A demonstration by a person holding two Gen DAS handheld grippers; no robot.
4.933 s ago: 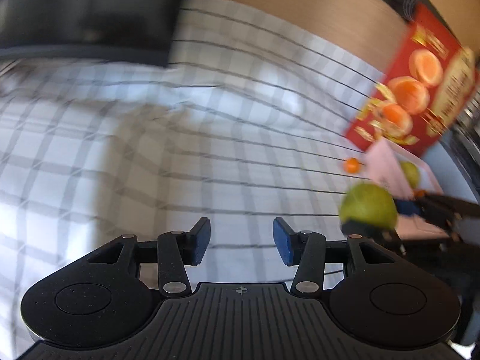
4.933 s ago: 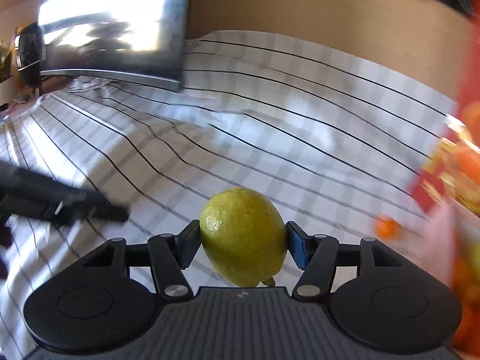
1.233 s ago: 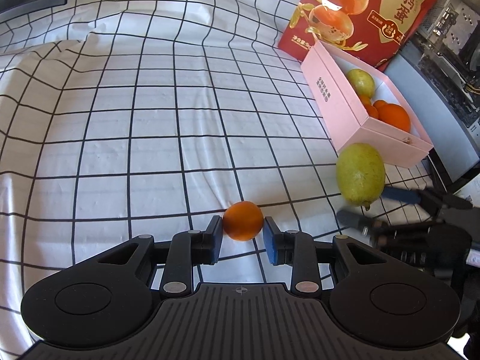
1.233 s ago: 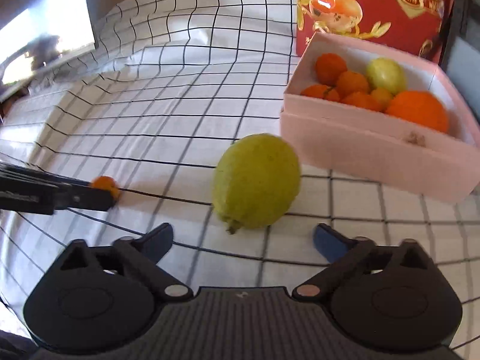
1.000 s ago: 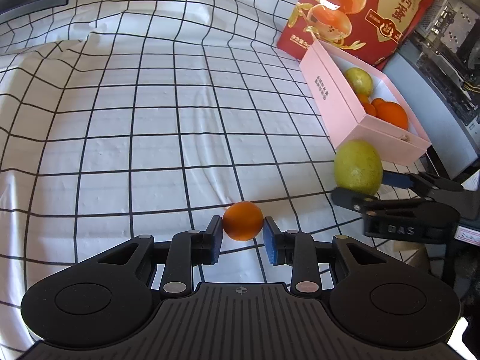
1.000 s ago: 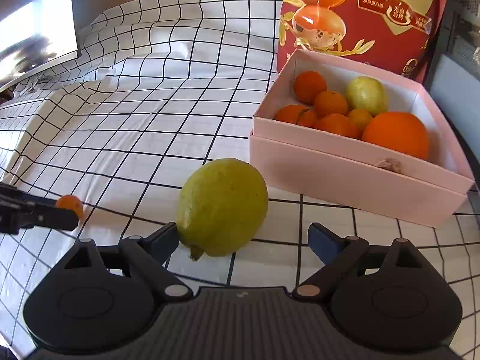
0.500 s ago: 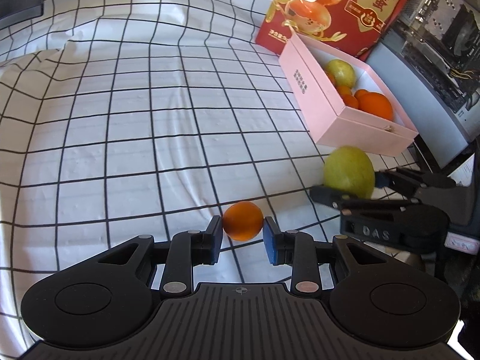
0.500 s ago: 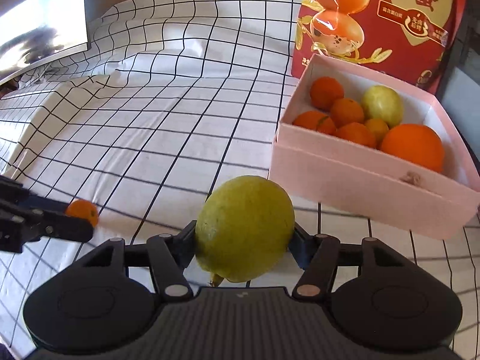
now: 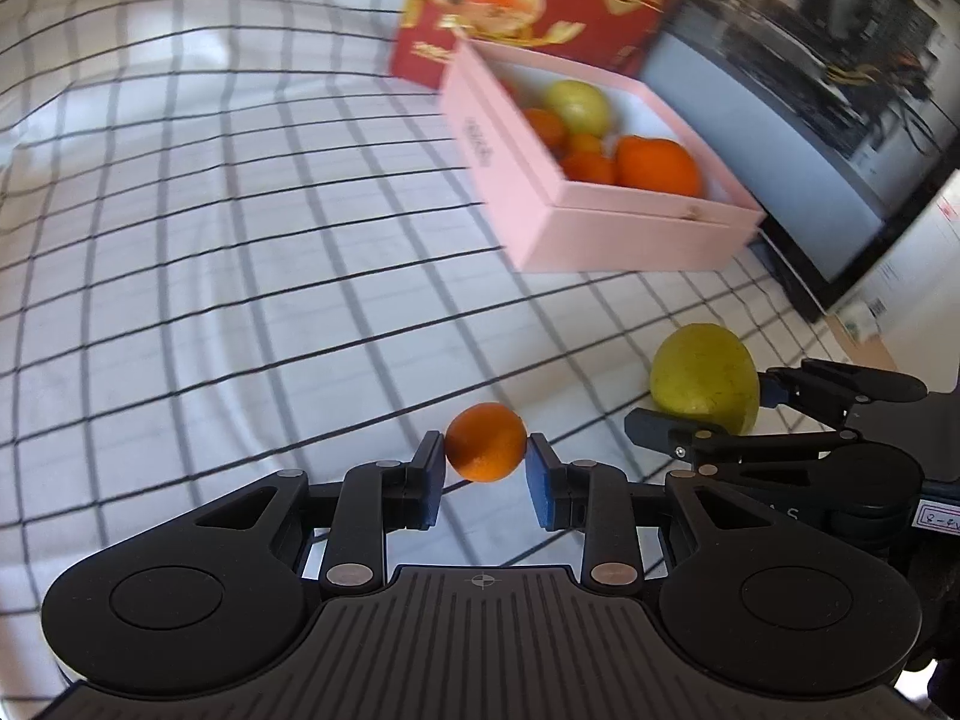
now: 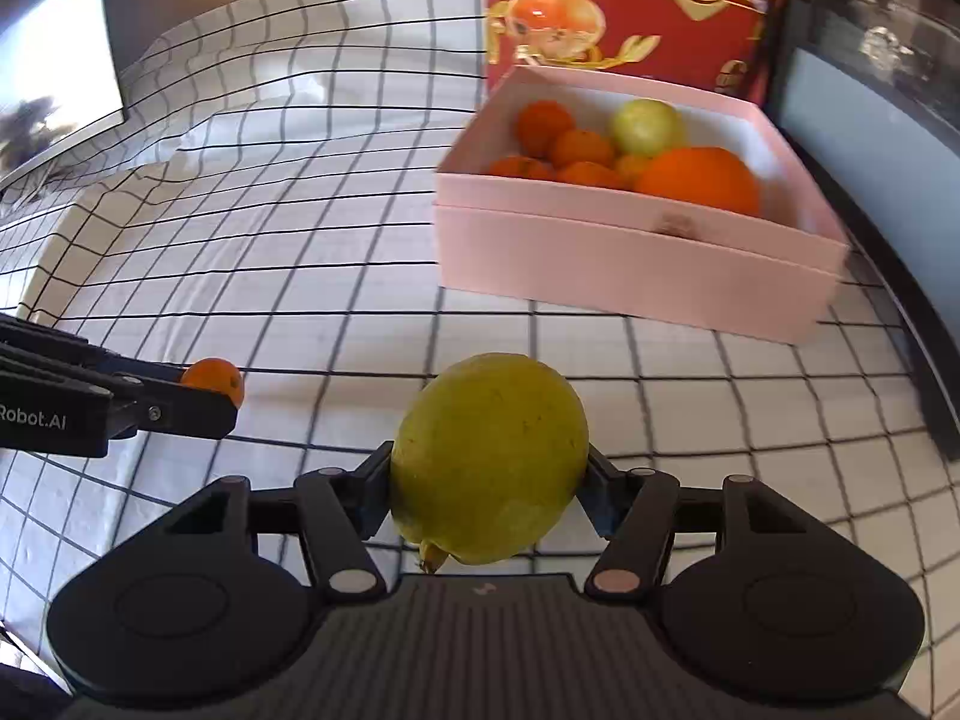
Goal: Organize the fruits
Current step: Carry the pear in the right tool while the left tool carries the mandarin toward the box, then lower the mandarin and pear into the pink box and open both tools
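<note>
My left gripper [image 9: 485,457] is shut on a small orange mandarin [image 9: 486,441] and holds it above the checked cloth. My right gripper [image 10: 489,480] is shut on a large yellow-green lemon [image 10: 489,459]. The lemon also shows in the left wrist view [image 9: 703,371], to the right of the mandarin. The mandarin shows in the right wrist view [image 10: 214,379], at the left. An open pink box [image 10: 630,252] ahead holds several oranges and a green fruit [image 10: 647,126]; it also shows in the left wrist view [image 9: 600,228].
A red printed carton [image 10: 630,6] stands behind the pink box. A dark monitor [image 9: 840,120] stands to the right of the box. A black-and-white checked cloth [image 10: 270,210] covers the table. Another screen [image 10: 48,84] is at the far left.
My right gripper opened beside the lemon on the cloth, then shut on it and lifted it. Both grippers have moved closer to the pink box. The left keeps its hold on the mandarin.
</note>
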